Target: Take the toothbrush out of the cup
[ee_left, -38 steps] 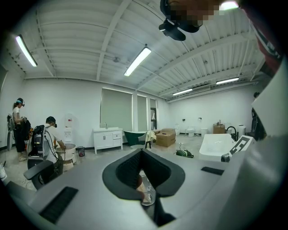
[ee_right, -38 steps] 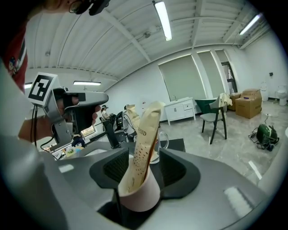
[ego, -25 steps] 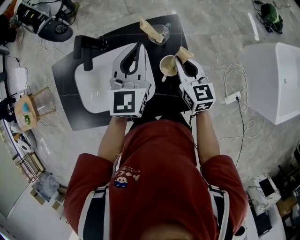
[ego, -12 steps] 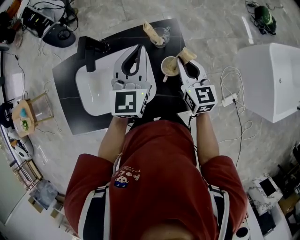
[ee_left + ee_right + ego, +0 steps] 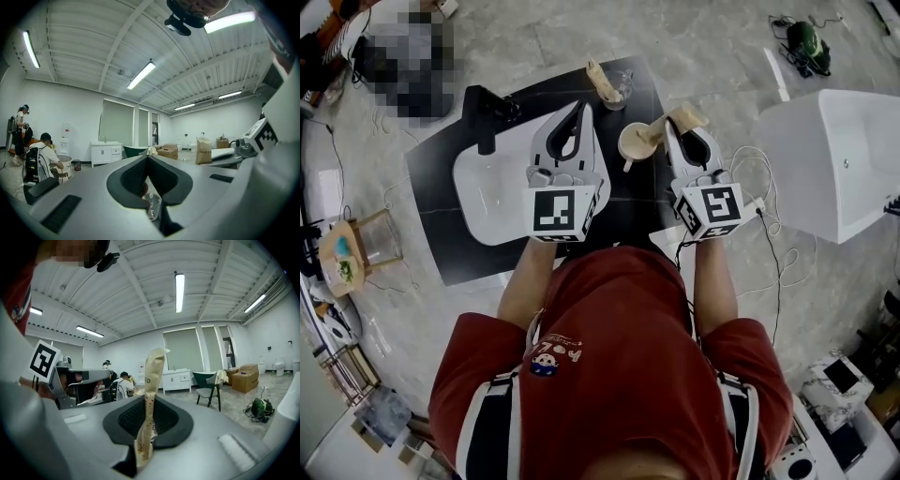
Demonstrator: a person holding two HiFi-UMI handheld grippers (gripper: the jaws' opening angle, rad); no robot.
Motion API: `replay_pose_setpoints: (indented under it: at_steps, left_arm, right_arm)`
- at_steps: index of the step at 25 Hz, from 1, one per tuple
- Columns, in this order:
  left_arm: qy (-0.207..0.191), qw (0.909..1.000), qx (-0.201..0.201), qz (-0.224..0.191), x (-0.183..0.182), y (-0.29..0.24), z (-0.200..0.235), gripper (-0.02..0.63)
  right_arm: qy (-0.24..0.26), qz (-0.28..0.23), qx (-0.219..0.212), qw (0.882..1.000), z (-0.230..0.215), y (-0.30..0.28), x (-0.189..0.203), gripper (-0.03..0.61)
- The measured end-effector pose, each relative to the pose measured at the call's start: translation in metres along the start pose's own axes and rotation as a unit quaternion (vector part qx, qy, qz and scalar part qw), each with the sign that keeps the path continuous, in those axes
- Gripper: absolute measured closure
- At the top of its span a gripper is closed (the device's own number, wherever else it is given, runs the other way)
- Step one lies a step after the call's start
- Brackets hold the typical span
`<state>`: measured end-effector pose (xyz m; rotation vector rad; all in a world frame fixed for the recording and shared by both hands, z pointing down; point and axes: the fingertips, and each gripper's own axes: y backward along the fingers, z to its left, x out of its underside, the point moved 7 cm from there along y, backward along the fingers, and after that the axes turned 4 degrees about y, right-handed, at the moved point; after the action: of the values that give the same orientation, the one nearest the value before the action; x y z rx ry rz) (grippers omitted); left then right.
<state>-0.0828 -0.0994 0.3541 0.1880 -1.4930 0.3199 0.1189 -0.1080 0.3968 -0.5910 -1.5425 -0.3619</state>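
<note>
Right gripper view: jaws clamped on the toothbrush (image 5: 150,394) — it's in a tan paper sleeve, upright between the pads, top well above the jaws, bottom end below them.

Head view: right gripper (image 5: 673,128) has the sleeve top at its tip, just beside the cup (image 5: 623,131). A thin end pokes out past the cup's near-left rim — can't tell if that's the toothbrush's lower end, or whether it's clear of the cup. Cup is beige, upright on the black counter (image 5: 623,202), right of the white sink (image 5: 487,187).

Left gripper (image 5: 578,108) hangs over the sink's right edge, jaws closed flat together, nothing gripped.

Farther back on the counter is a glass (image 5: 621,94) with a second toothbrush (image 5: 602,80), also sleeved, leaning in it. Black faucet (image 5: 481,117) behind the sink, white tub (image 5: 834,159) off to the right.
</note>
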Motion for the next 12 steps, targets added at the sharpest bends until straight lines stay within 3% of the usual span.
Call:
replay_pose_setpoints:
  at_steps: [7,12]
  left_arm:
    - [-0.004,0.9996,0.011,-0.025,-0.017,0.013,-0.004,0.609]
    - [-0.005,0.9992,0.015,-0.035,-0.023,0.019,-0.007,0.609]
  right_arm:
    - [0.036,-0.068,0.033,0.997,0.002,0.025,-0.055,0.543]
    - [0.087,-0.092,0.087,0.988,0.005,0.038,-0.074,0.543]
